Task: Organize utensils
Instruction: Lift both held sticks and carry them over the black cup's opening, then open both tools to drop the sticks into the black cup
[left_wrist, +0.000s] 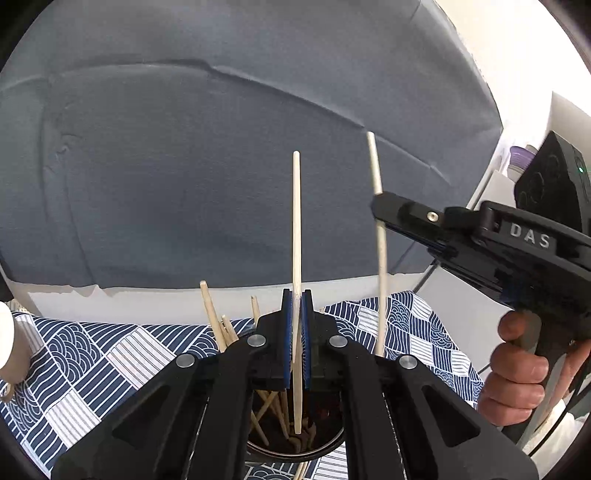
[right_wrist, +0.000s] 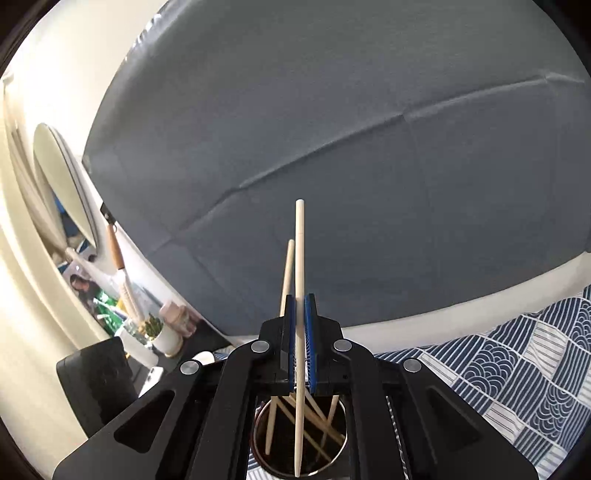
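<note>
Below, both grippers' bodies hide most of the round holder (right_wrist: 334, 448); the left gripper (left_wrist: 297, 332) and right gripper (right_wrist: 300, 332) each clamp one upright chopstick (left_wrist: 296, 221) above the patterned cloth (left_wrist: 110, 354).

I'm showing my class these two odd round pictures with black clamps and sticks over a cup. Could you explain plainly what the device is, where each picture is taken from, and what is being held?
A person holds two hand-held grippers, each with a wide-angle camera looking along its fingers. In the left camera's picture, the left gripper is shut on a chopstick; the right gripper appears alongside, held by a hand. In the right camera's picture, the right gripper clamps its own chopstick. Below both stands a round holder containing more chopsticks, on a blue patterned cloth.
</note>
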